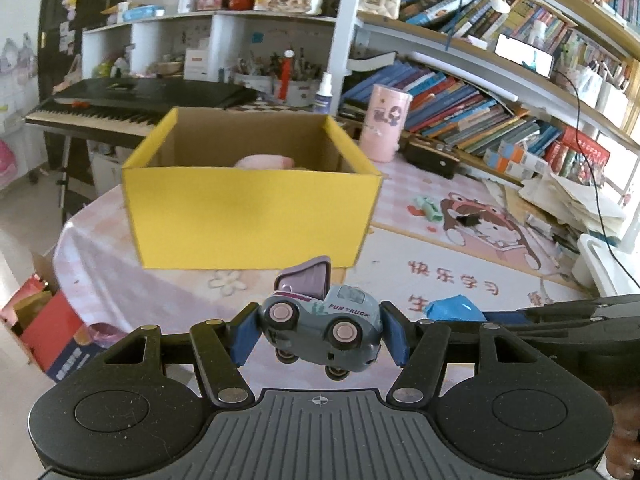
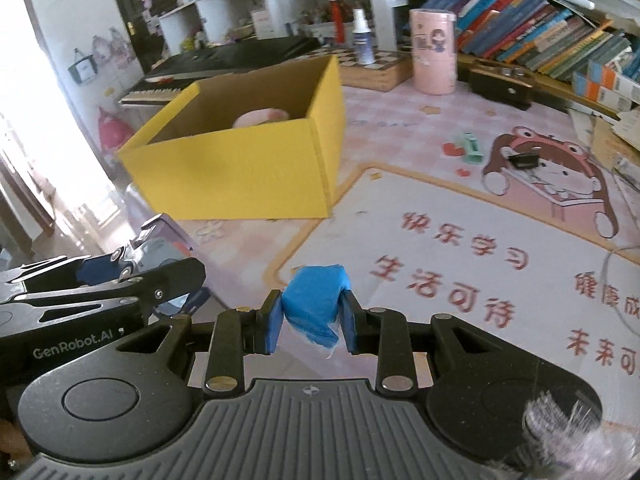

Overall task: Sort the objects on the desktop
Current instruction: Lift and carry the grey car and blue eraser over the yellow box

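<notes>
Truck [image 1: 320, 322] crosswise, nose rightward, tipped

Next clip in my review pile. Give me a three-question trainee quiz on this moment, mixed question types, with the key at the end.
1. True or false: the left gripper is shut on a toy truck marked FUN TRUCK.
2. Multiple choice: the right gripper holds A) a green clip, B) a crumpled blue wad, C) a spray bottle.
3. Short answer: what shows inside the yellow cardboard box?

Key:
1. True. The blue pads press both ends of the truck, which is lifted off the desk mat.
2. B.
3. A pink object, only partly visible over the box wall, so its exact kind cannot be told.
</notes>
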Motion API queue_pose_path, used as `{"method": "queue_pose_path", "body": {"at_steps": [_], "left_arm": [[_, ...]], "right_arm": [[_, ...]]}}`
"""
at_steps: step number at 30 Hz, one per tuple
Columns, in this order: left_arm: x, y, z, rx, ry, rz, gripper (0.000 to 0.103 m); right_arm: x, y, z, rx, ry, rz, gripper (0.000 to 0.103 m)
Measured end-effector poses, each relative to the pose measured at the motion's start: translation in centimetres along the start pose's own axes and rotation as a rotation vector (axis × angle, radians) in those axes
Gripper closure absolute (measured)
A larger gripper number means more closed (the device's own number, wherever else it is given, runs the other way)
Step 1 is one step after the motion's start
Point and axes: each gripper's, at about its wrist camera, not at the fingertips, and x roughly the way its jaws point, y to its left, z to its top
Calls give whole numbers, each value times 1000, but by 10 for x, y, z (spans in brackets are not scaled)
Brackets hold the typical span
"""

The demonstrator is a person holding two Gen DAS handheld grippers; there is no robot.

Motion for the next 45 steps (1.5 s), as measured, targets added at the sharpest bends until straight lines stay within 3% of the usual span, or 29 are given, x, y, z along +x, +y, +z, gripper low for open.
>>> {"method": "queue_pose_path", "body": {"at_steps": [13,29,36,45], "left_arm": [[-25,35,-8,-9,-28,34,40],[-36,54,-6,-18,-73,60,40],[-40,55,16,1,-151,69,40],[-20,59,62,-9,-253,110,40]], "right_arm": [[4,50,-9,-44,-4,41,75],[8,75,-5,-85,-4,53,75],[5,77,18,-92,-52,52,75],[8,64,72,-94,-134,60,75]]}}
